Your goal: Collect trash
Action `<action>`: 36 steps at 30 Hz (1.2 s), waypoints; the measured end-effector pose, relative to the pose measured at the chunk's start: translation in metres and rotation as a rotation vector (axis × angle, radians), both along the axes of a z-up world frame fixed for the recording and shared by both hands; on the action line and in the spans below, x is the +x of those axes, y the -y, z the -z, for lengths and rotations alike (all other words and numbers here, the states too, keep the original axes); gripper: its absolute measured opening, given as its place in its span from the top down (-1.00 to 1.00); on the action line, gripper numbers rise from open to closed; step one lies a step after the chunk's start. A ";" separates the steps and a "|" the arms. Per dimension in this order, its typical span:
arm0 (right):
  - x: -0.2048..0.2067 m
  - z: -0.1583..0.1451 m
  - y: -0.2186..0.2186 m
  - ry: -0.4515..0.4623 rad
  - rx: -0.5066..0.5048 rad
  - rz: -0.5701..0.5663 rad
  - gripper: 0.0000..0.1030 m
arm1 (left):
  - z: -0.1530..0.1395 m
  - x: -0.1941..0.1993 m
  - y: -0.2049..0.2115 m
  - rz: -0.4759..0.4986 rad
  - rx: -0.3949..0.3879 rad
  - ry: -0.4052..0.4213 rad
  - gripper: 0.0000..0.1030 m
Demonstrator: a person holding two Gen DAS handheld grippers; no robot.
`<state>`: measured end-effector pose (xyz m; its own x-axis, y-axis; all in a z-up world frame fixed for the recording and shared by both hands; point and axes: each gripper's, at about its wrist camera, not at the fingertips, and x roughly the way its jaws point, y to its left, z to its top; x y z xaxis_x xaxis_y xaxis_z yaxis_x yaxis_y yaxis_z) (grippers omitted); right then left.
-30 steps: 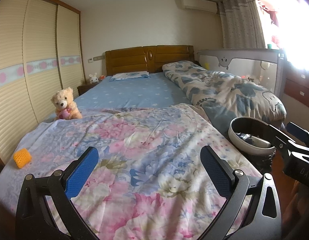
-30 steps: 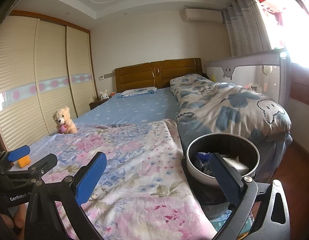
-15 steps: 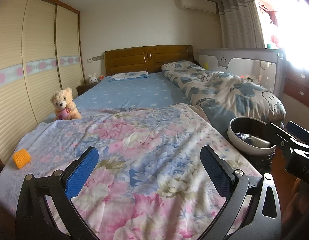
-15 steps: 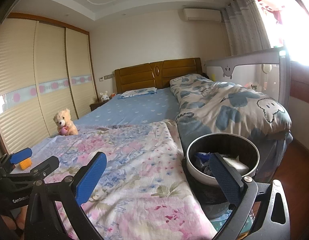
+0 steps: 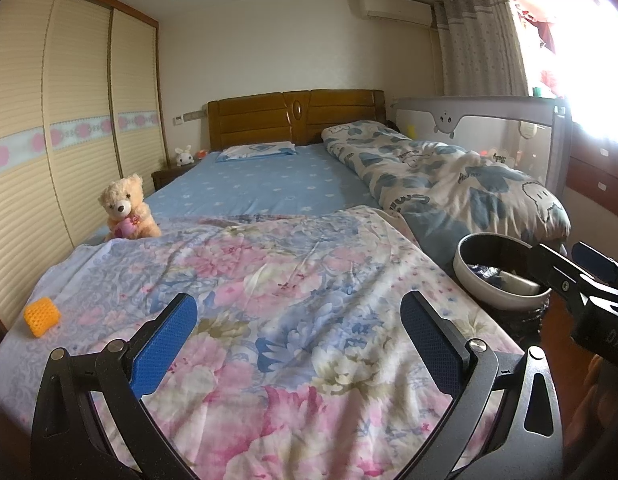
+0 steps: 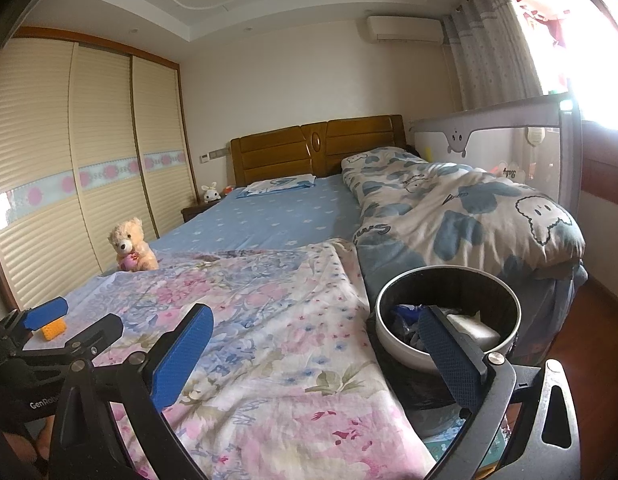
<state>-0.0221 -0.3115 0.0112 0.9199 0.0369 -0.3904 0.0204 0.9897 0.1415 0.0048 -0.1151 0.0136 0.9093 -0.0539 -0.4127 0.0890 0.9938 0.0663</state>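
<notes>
Over the foot of the bed, almost nothing has shifted across the last second: left gripper and right gripper hang wide and empty, orange mesh scrap uncollected on the floral quilt, trash bin waiting bedside.

Ahead of me a floral quilt covers the near end of the bed. A teddy bear sits at its left edge, beside the slatted wardrobe. A cloud-print duvet lies bunched along the right.
</notes>
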 end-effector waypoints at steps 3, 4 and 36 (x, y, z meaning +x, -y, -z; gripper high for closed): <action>0.000 0.000 0.000 0.001 0.001 0.000 -1.00 | 0.000 0.000 0.002 0.001 0.001 -0.001 -1.00; 0.000 0.000 0.001 0.000 0.000 0.001 -1.00 | 0.001 0.000 0.003 0.002 0.001 -0.002 -1.00; 0.000 0.004 -0.003 -0.012 0.023 0.002 -1.00 | 0.009 0.001 0.009 0.011 0.001 -0.012 -1.00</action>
